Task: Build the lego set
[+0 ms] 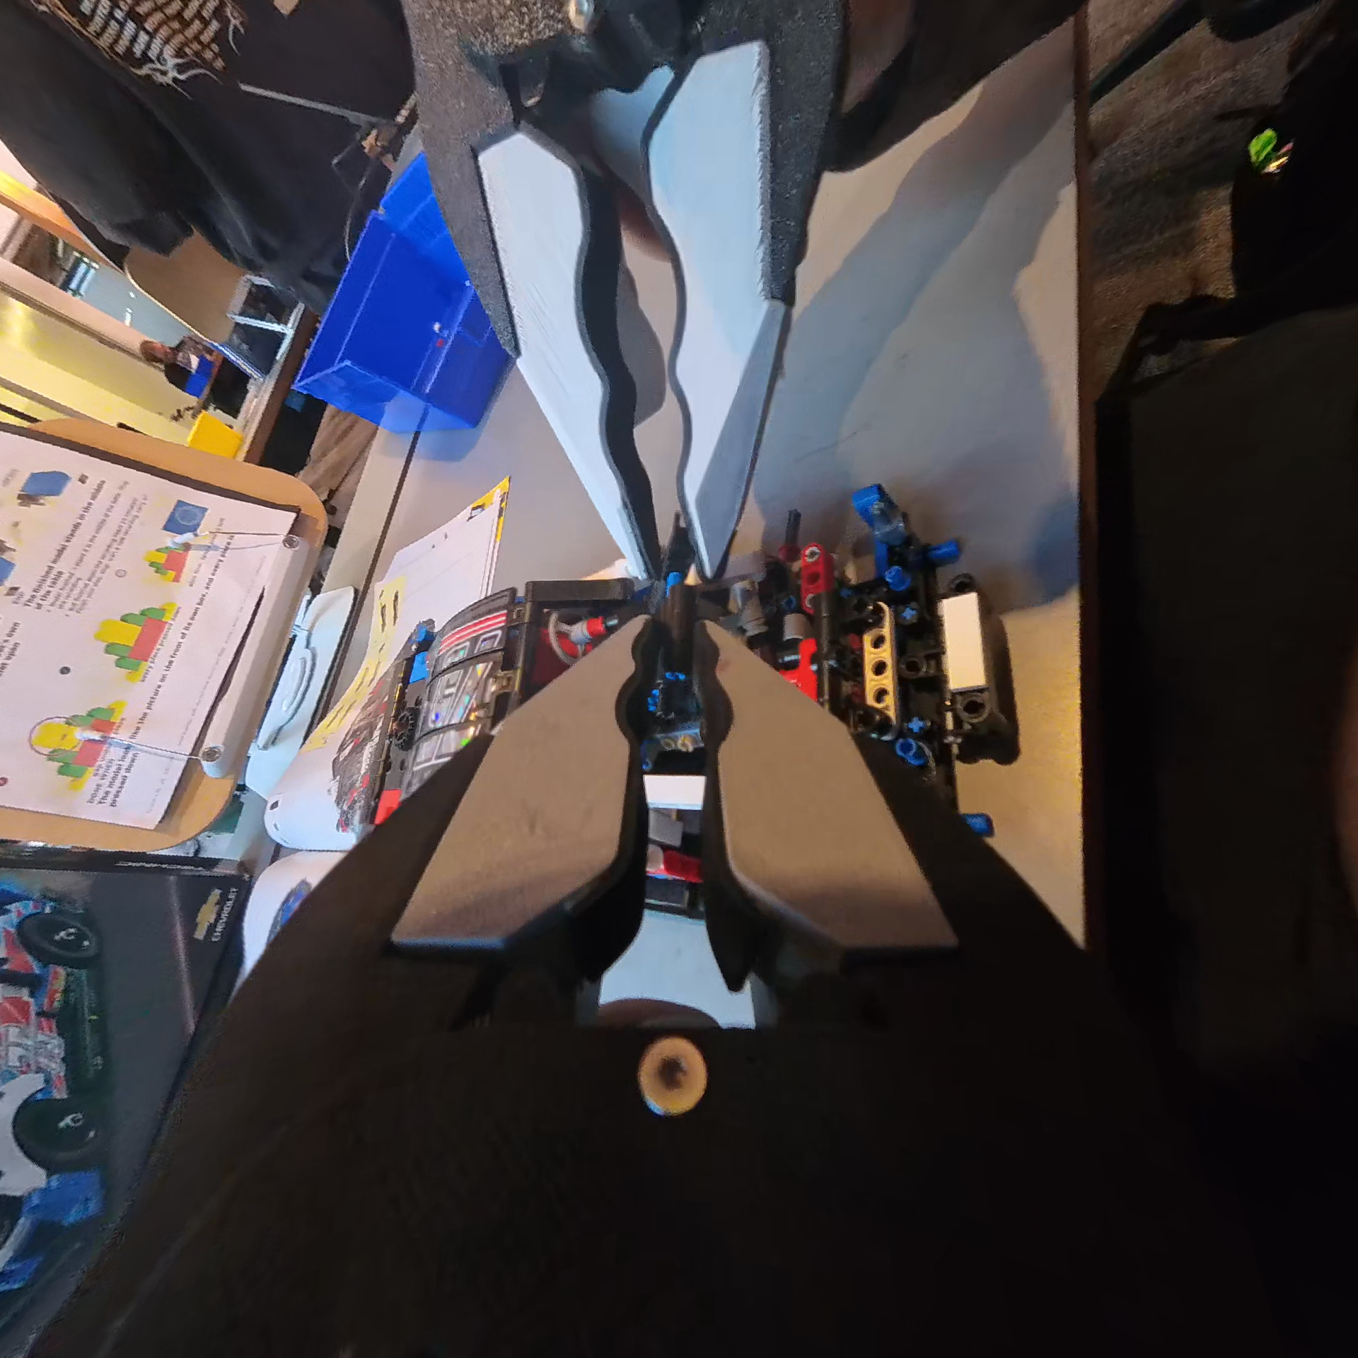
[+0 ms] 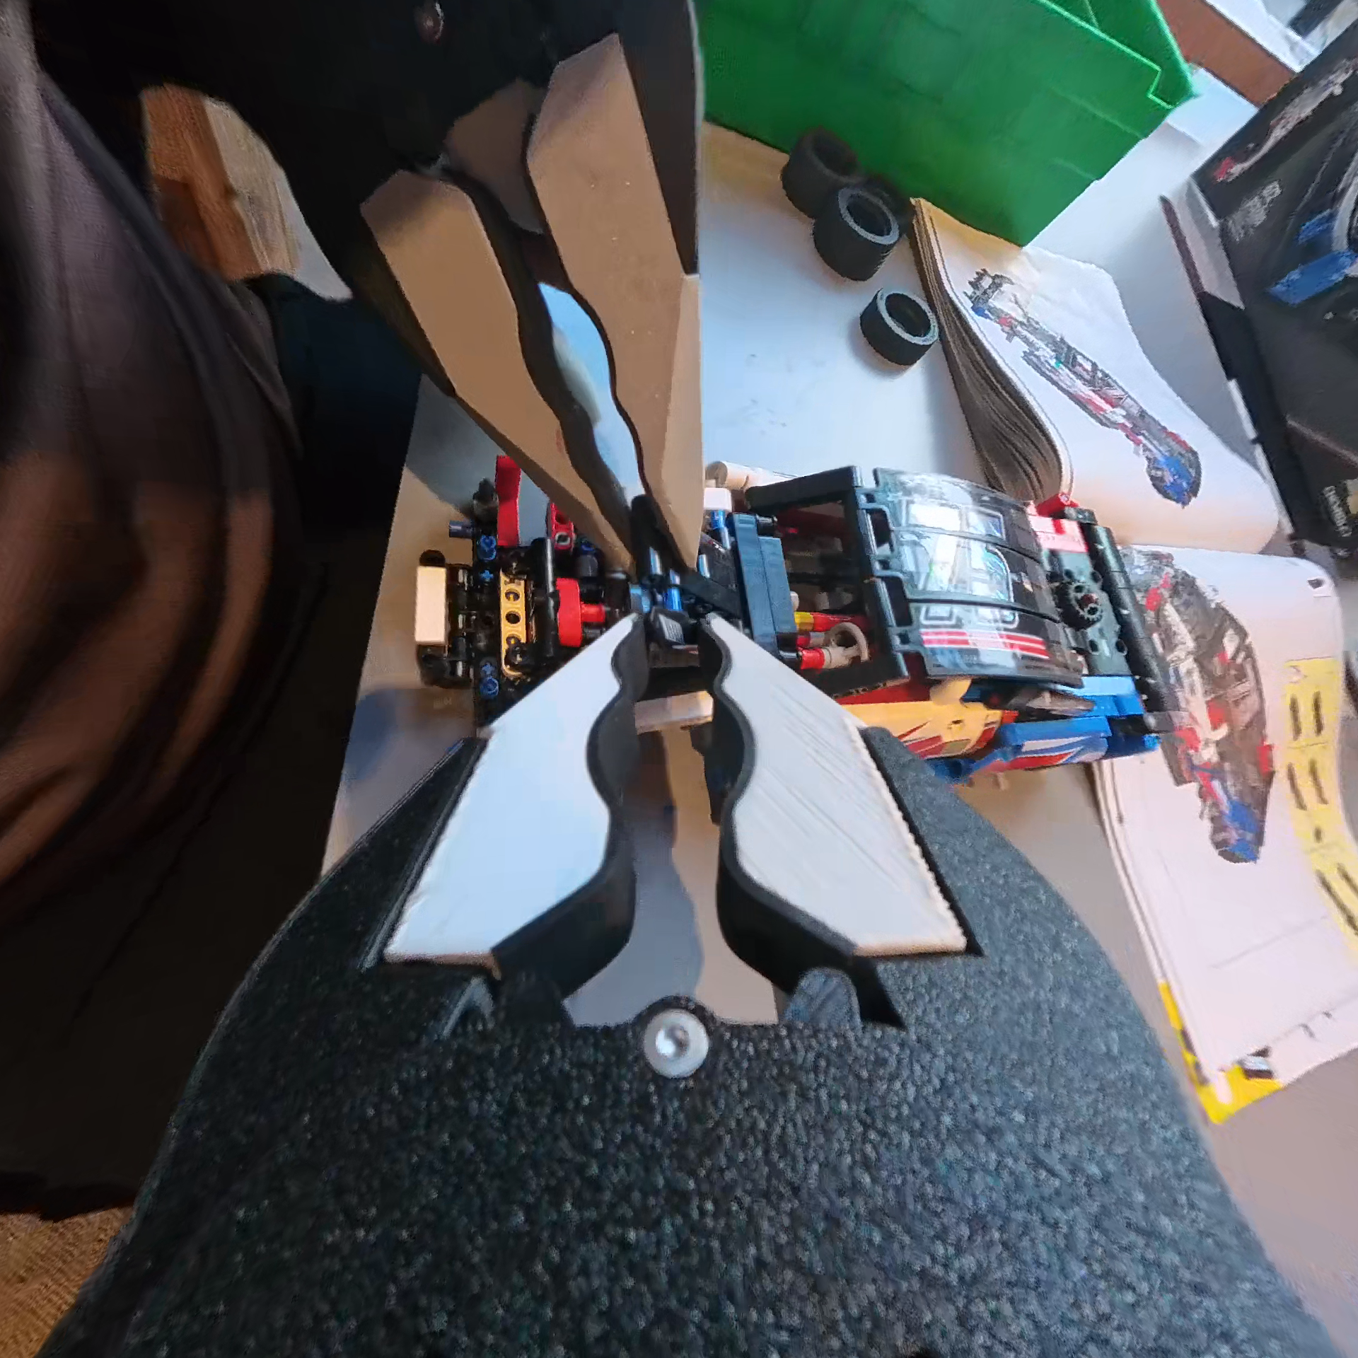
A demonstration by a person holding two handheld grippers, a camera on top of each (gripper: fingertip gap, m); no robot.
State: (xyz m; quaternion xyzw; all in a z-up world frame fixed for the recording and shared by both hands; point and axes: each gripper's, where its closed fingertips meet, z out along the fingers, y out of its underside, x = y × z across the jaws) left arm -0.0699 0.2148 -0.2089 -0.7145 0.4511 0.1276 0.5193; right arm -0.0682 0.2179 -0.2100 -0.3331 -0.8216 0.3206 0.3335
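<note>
A partly built lego car (image 2: 955, 580) lies on the white table (image 2: 794, 382), with a black windscreen, red and blue sides and an open black frame end (image 1: 896, 661). My left gripper (image 1: 672, 624), with tan fingers, is shut on a narrow black part (image 1: 677, 610) in the car's middle. My right gripper (image 2: 667, 624), with white fingers, comes from the opposite side and is shut on a small black piece (image 2: 670, 630) at the same spot. The two pairs of tips nearly touch. Each gripper also shows in the other's view: the right (image 1: 680, 573), the left (image 2: 654, 566).
Three black tyres (image 2: 856, 220) lie beside a green bin (image 2: 918, 88). An open instruction booklet (image 2: 1102, 382) lies past the car and under its nose. A blue bin (image 1: 397, 323), the set's box (image 1: 110, 992) and a printed sheet on a board (image 1: 132, 624) stand around. The table edge (image 1: 1080, 514) runs close behind the car's frame end. The grippers are tip to tip, or close to it.
</note>
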